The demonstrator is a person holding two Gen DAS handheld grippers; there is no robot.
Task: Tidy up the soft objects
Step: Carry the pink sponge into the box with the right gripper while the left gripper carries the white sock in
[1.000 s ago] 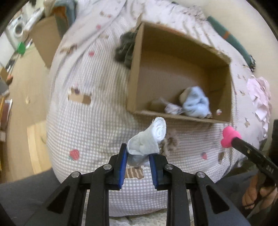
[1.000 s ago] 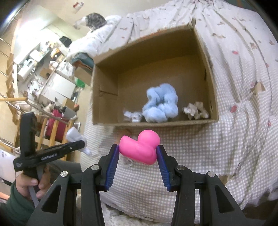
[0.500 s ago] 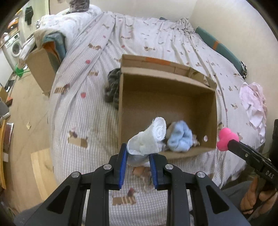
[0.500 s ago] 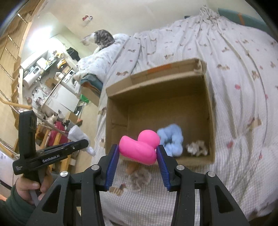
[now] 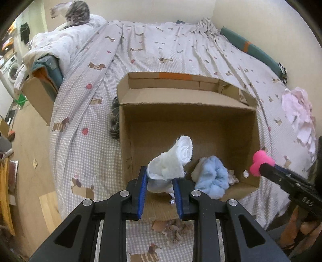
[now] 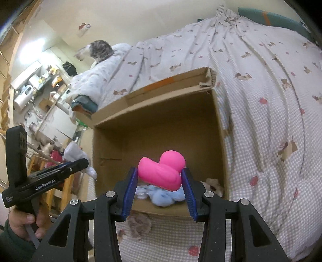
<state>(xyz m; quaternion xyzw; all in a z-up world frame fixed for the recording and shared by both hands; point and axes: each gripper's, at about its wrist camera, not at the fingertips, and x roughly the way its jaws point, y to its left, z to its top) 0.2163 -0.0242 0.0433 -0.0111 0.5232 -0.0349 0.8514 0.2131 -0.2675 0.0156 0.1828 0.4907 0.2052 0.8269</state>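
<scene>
An open cardboard box (image 5: 187,112) sits on the bed; it also shows in the right wrist view (image 6: 157,129). My left gripper (image 5: 160,179) is shut on a rolled white cloth (image 5: 173,161) and holds it over the box's near edge. My right gripper (image 6: 160,179) is shut on a pink soft duck (image 6: 163,171) above the box's near wall; the duck also shows in the left wrist view (image 5: 260,163) at the box's right side. A light blue fluffy cloth (image 5: 213,177) and small crumpled pieces lie in the box's near corner.
The bed has a grey checked sheet (image 5: 84,129) with dog prints. A dark cloth (image 5: 114,119) lies against the box's left wall. A pink-white cloth (image 5: 299,116) lies at the right. A cat (image 5: 76,12) sits on the far bedding. A second cardboard box (image 5: 40,96) stands at the bed's left.
Both grippers have risen and moved forward towards the box, still holding their objects. The view now looks down into the box from above its near edge.
</scene>
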